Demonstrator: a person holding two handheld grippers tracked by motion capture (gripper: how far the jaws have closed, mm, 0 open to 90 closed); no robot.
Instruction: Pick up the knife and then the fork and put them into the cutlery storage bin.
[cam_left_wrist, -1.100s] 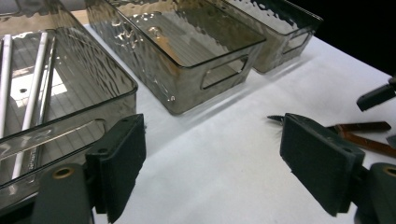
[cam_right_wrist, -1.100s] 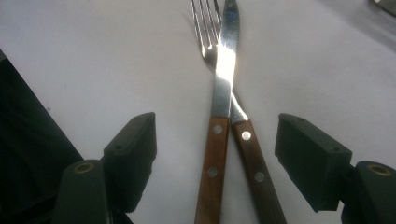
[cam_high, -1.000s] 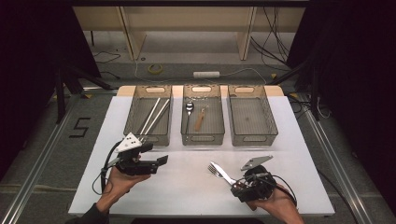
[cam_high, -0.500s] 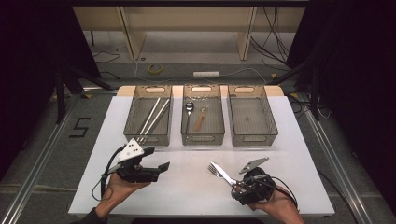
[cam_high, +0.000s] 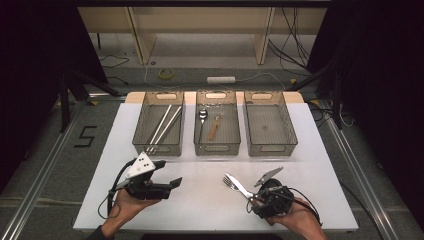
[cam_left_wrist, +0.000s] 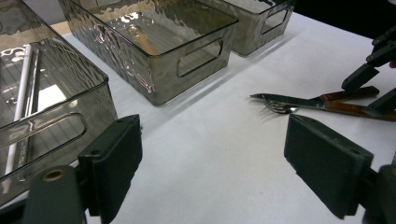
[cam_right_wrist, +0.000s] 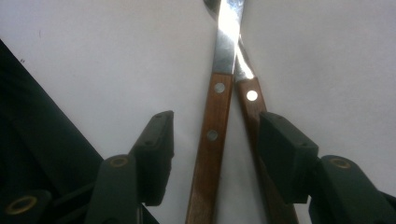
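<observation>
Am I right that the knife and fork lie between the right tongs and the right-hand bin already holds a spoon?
Not quite: the right-hand bin is empty in the high view; the spoon lies in the middle bin. The knife and fork do lie between the right tongs, whose jaws have just been closing.

The scene is viewed from a fixed camera set high above the near edge of the white table (cam_high: 200, 210), facing forward and down, so that the whole top and the floor beyond are taken in. The left gripper view is taken low and close over the table, aimed across it towards the knife (cam_left_wrist: 299, 100) and fork (cam_left_wrist: 327, 108). The right gripper view is taken nearer still, straight along the same two wooden handles (cam_right_wrist: 210, 154). That cutlery is shared by all three views.
</observation>
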